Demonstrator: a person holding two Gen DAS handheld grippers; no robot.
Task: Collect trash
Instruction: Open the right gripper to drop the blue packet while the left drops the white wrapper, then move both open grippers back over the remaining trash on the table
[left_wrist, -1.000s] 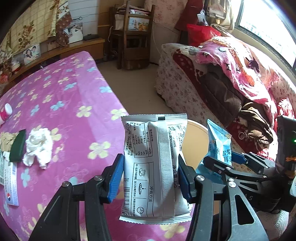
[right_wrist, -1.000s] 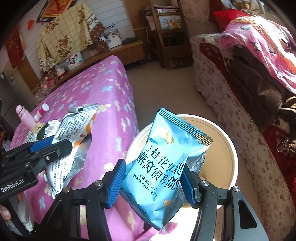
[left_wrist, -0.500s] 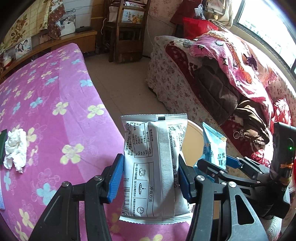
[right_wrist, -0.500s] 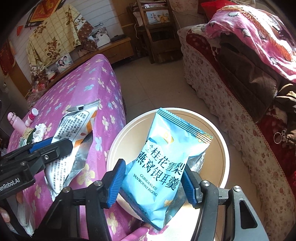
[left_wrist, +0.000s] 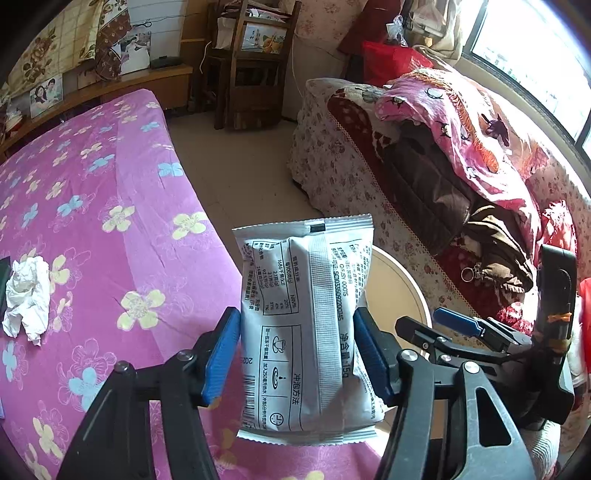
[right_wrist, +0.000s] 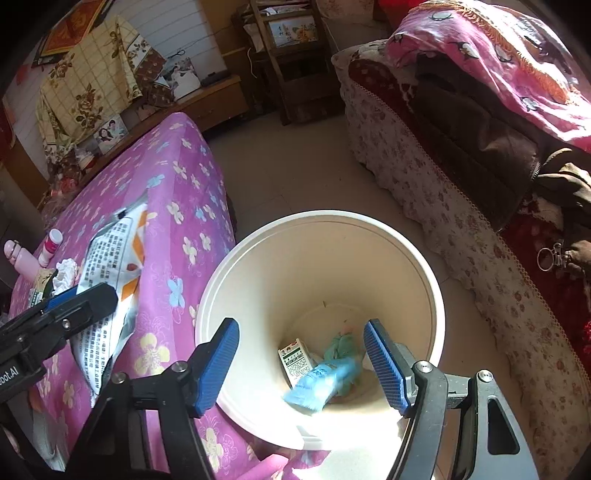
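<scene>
Bedroom's pretty cluttered: a bed with a pink flowered sheet (left_wrist: 110, 229) on one side, a floral-covered sofa (right_wrist: 461, 221) piled with clothes on the other, tiled floor between. Sitting on that floor right by the bed is a cream trash bin (right_wrist: 424, 266).

Right gripper (right_wrist: 301, 363) hangs over the bin mouth, jaws opening and nothing between them. Down at the bottom of the bin there's a blue snack packet (right_wrist: 317, 380), a bit blurred, next to a small carton (right_wrist: 293, 360).

Left gripper (left_wrist: 297, 354) has a white sachet (left_wrist: 306, 321) upright between its 2 blue pads, above the bed edge beside the bin. Its jaws are opening too, pads right at the sachet's sides.

A crumpled tissue (left_wrist: 27, 291) is lying on the sheet.
</scene>
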